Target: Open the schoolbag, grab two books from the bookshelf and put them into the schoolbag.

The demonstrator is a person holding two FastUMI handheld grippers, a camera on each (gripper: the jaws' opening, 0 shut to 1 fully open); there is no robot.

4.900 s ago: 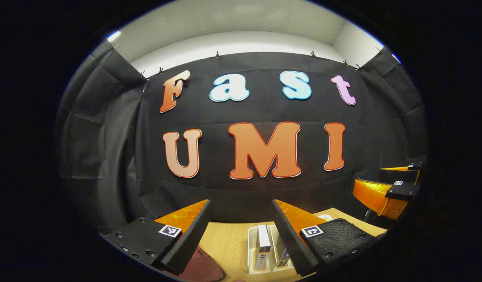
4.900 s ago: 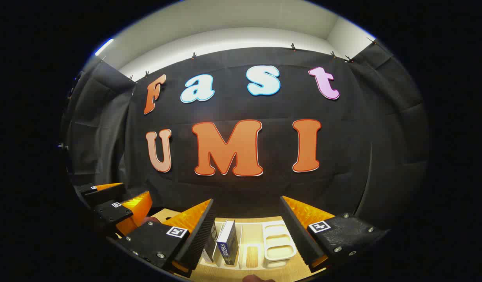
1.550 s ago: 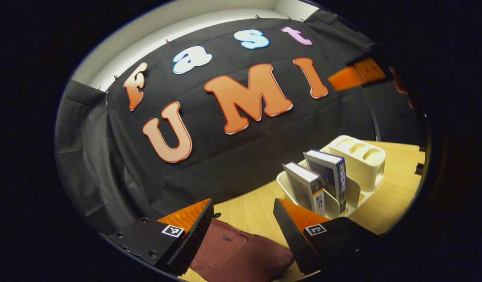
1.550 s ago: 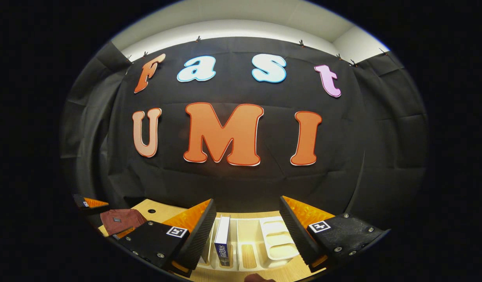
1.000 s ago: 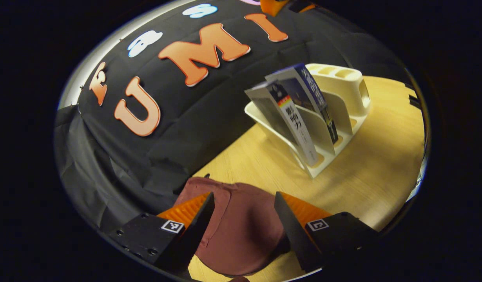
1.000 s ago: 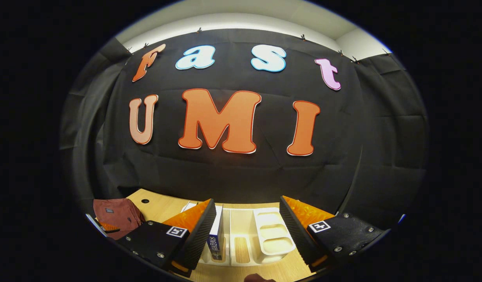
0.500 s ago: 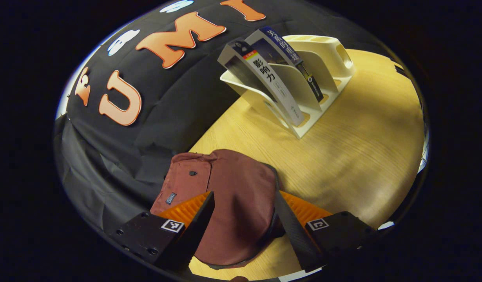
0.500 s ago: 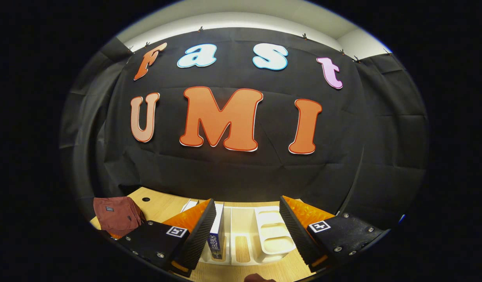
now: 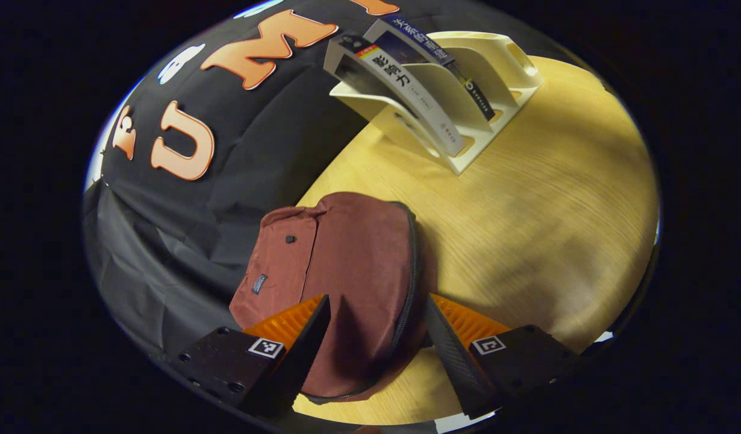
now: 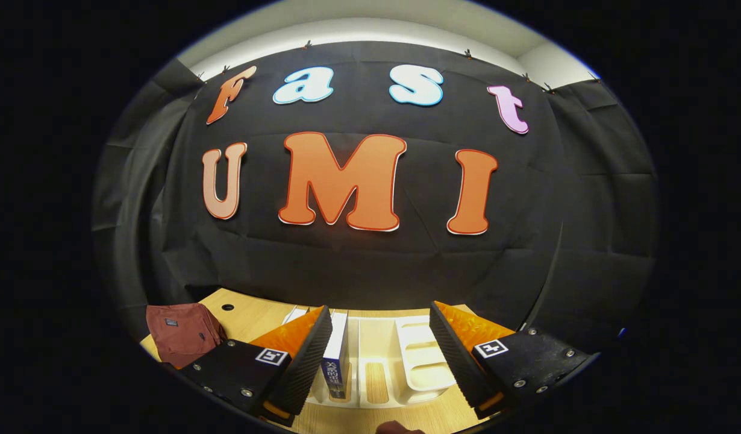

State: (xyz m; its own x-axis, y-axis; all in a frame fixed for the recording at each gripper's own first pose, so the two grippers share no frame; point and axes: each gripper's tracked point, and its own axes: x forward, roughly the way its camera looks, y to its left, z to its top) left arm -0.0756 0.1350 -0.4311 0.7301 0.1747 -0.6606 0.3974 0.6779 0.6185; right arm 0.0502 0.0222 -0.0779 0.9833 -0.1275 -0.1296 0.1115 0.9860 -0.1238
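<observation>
In the left gripper view, the left gripper (image 9: 373, 337) hangs spread wide over the near end of the maroon schoolbag (image 9: 340, 265), which lies zipped flat on the wooden table (image 9: 527, 211); half a second ago less of the bag showed. Farther off, the cream bookshelf (image 9: 467, 90) holds two books (image 9: 406, 78) leaning in its slots. In the right gripper view, the right gripper (image 10: 379, 355) stays spread above the bookshelf (image 10: 376, 361), scarcely moved

Left gripper (image 9: 373, 328) and right gripper (image 10: 379, 340): jaws spread wide.
</observation>
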